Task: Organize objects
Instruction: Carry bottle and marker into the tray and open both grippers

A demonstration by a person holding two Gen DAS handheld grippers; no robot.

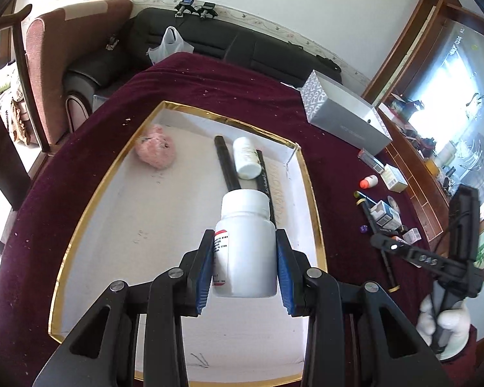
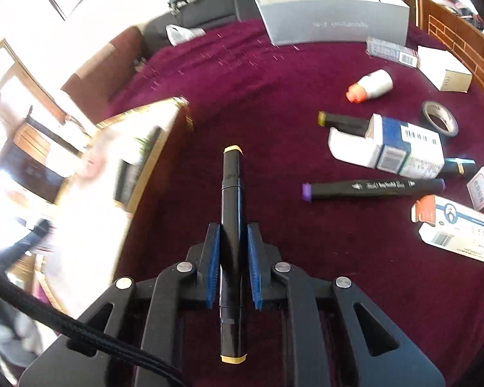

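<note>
Left wrist view is showing me a maroon-clothed table (image 1: 80,167) backed by a black sofa (image 1: 242,45). My left gripper (image 1: 244,267) is clamping a white pill bottle (image 1: 245,245), cap pointing away, over the gold-rimmed tray (image 1: 309,177) holding a second bottle (image 1: 247,158), markers and a pink plush (image 1: 156,151). My right gripper (image 2: 232,267) is pinching a black marker (image 2: 231,225), lengthwise between its fingers, near the tray's right edge.

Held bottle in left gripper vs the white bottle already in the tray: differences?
The held bottle is clamped upright in the left gripper, above the tray; the tray bottle lies on its side on the tray floor, touching two black markers. The held one shows a red-edged printed label; the lying one's label looks pale and faint. Both are white plastic with white caps.
</note>
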